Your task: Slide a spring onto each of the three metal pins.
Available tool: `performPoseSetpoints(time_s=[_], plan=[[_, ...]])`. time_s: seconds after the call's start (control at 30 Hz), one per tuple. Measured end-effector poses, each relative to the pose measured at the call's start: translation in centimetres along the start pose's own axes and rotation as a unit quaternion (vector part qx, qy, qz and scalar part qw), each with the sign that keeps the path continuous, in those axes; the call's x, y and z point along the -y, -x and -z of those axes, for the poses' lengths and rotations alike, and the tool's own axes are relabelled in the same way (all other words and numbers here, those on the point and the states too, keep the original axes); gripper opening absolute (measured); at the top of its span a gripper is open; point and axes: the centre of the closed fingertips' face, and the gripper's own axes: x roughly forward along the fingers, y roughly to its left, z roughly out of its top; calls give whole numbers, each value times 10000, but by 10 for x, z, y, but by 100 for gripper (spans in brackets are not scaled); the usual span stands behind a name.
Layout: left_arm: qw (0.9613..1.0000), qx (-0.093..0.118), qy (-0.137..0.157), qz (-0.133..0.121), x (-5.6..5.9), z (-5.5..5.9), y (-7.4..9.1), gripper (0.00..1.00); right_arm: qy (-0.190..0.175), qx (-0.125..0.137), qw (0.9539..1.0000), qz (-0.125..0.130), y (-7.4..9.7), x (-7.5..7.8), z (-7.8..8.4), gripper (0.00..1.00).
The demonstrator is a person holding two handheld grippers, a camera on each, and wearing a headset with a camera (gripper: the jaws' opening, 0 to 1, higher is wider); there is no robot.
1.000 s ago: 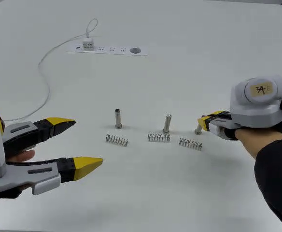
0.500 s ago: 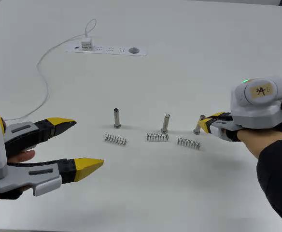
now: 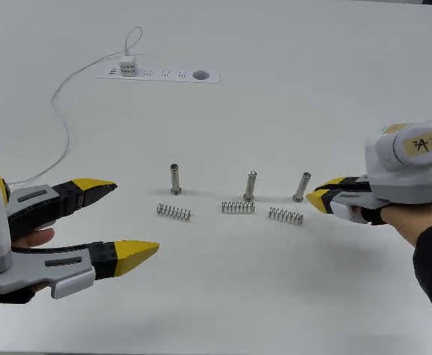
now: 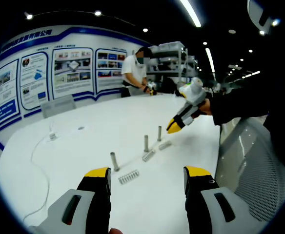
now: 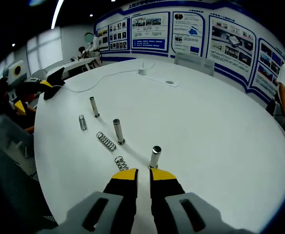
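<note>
Three metal pins stand upright in a row on the white table: left pin (image 3: pixel 175 179), middle pin (image 3: pixel 251 186), right pin (image 3: pixel 302 186). In front of each lies a loose spring: left spring (image 3: pixel 174 212), middle spring (image 3: pixel 238 207), right spring (image 3: pixel 285 215). My left gripper (image 3: pixel 136 217) hovers open at the near left, well away from them, nothing between its yellow fingertips (image 4: pixel 98 173). My right gripper (image 3: pixel 318 197) is shut and empty, its tips just right of the right pin (image 5: pixel 154 156) and not touching it. The nearest spring (image 5: pixel 121 162) lies just left of its jaws.
A white power strip (image 3: pixel 157 75) with a plug lies at the back of the table. Its cable (image 3: pixel 57 122) loops down the left side. A person (image 4: pixel 132 73) stands at a far table.
My right gripper has drawn back to the right from the right pin, which leaned against its tips and now stands upright, free. The left gripper has stayed put.
</note>
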Motion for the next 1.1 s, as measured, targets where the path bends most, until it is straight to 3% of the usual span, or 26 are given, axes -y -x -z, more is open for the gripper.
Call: performPoseSetpoints(time_s=[0.2, 0.43, 0.73, 1.1], plan=[[10000, -25, -2, -17, 0, 1, 2, 62, 429, -33, 9974, -576, -2, -12, 8, 11], [10000, -65, -15, -20, 0, 0, 2, 62, 1014, -156, 9877, -1176, -8, -20, 16, 14], [9999, -151, -39, -30, 1, 0, 1, 62, 1343, -363, 9797, -1446, -20, -20, 24, 17], [9998, -209, -32, -72, 1, 1, 2, 62, 1505, -413, 9764, -1494, -27, -21, 30, 12]])
